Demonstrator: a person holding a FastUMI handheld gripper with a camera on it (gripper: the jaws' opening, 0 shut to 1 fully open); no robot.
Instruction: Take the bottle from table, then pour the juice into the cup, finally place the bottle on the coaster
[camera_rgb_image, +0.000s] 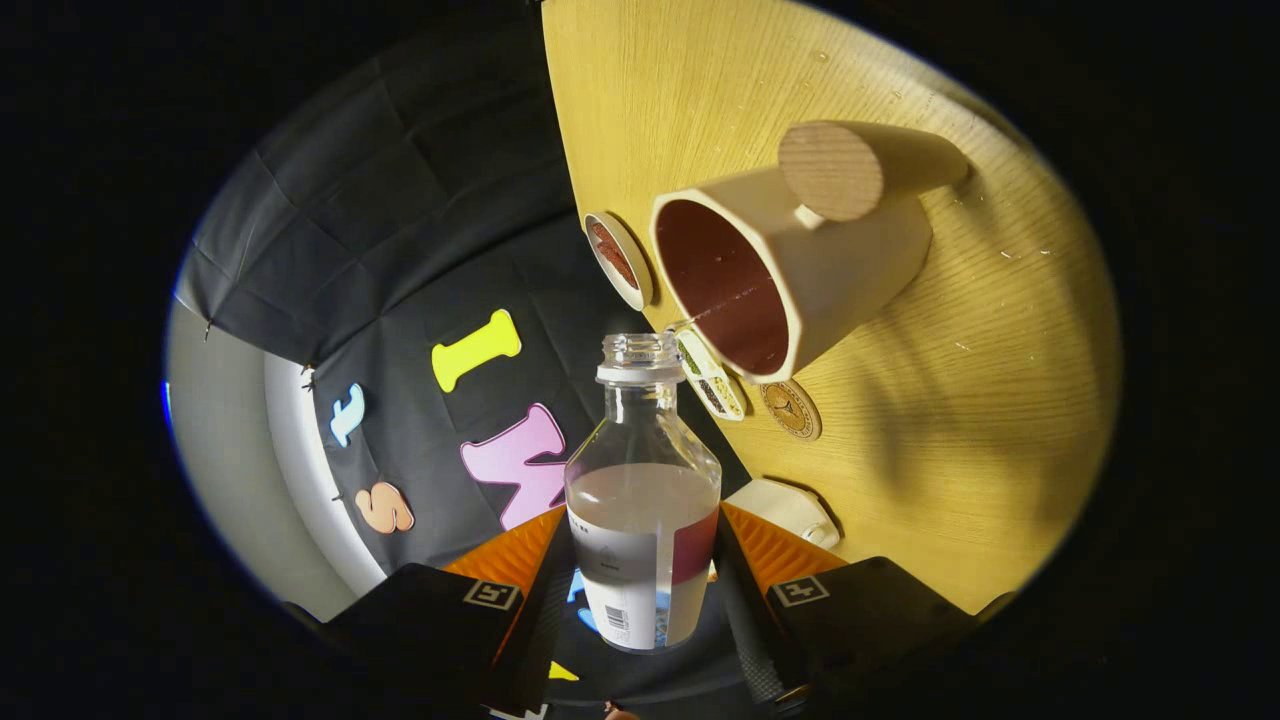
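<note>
One bottle (643, 490) is sitting between the two fingers of the hand-held gripper (645, 590), which is clamping it on both sides at the labelled lower body; the cap is off and pale juice is filling roughly the lower half. The view is rolled, so the wooden tabletop (960, 420) is appearing as a wall at 3 o'clock of the bottle.

One cream cup (790, 265) with a dark red inside and a round wooden handle is standing on the tabletop at 1 o'clock of the bottle's neck, its mouth facing the neck but apart from it.

Three round coasters are showing: one coaster with a red centre (618, 258) at 12 o'clock of the neck, one patterned coaster (712, 375) just beside the neck at 2 o'clock, and one small brown disc (791, 409) just under the cup's rim. One white cap-like object (788, 508) is lying at 3 o'clock of the bottle's shoulder.

Risks, as I judge them: the neck is not yet over the cup's mouth, so tipping further now is likely spilling juice onto the coasters. The open neck could also knock the cup's rim. The smooth bottle might be slipping in the grip while tilted.
</note>
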